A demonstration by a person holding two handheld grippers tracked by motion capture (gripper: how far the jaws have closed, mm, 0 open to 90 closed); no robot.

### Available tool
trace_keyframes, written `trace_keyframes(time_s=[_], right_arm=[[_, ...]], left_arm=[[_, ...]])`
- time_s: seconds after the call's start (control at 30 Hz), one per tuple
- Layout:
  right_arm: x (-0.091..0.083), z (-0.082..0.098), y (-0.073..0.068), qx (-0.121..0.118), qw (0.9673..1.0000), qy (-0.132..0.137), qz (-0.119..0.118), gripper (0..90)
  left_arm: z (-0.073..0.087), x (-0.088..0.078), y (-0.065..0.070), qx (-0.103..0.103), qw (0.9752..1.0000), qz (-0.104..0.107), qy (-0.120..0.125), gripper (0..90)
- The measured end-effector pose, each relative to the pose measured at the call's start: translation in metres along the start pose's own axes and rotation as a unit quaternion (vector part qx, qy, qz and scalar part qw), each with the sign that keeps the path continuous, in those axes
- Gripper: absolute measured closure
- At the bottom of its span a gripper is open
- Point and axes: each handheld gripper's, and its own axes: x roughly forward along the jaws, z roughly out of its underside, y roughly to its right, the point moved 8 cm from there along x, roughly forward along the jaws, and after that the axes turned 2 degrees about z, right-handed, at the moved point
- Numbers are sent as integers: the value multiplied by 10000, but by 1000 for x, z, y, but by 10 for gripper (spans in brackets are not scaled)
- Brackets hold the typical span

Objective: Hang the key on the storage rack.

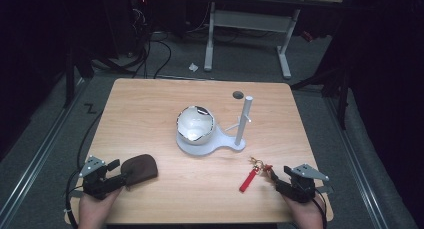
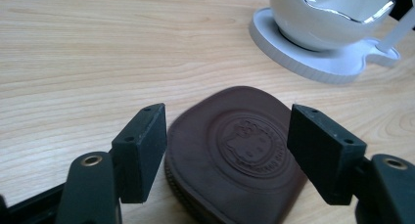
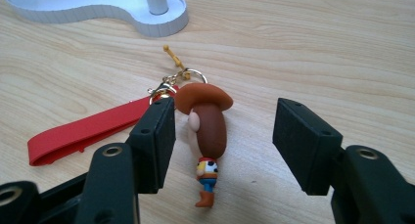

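The right gripper sits at the near right corner of the table, jaws spread wide with nothing pinched, and the cowboy figure keychain lies on the wood right in the gap between them. In the right gripper view the figure's long axis runs straight away from the hand, boots nearest and brown hat farthest, lying closer to the left pad than the right without any clear contact. Its red strap trails off behind that left pad, and the gold ring and clasp sit just past the hat.

Over at the near left, the left gripper is likewise released, straddling the near edge of a brown leather pouch that lies flat (embossed round badge facing up). The pouch's near rim is cut off at the bottom of the left gripper view, so how deep it sits between the jaws is hard to judge.

The white stand with its bowl and post stands mid-table, well apart from both hands
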Motion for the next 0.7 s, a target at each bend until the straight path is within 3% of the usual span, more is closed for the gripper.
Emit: trace_keyframes(time_s=[0.13,0.4,0.7], right_arm=[[2,2,-2,-68,10000,-42,-47,425],[3,2,0,-65,10000,-47,-47,433],[6,6,-2,-196,9998,-92,-52,455]], left_arm=[[1,1,2,28,10000,-1,-11,313],[2,2,4,343,9993,-147,-40,311],[2,3,7,479,9987,-178,-39,315]])
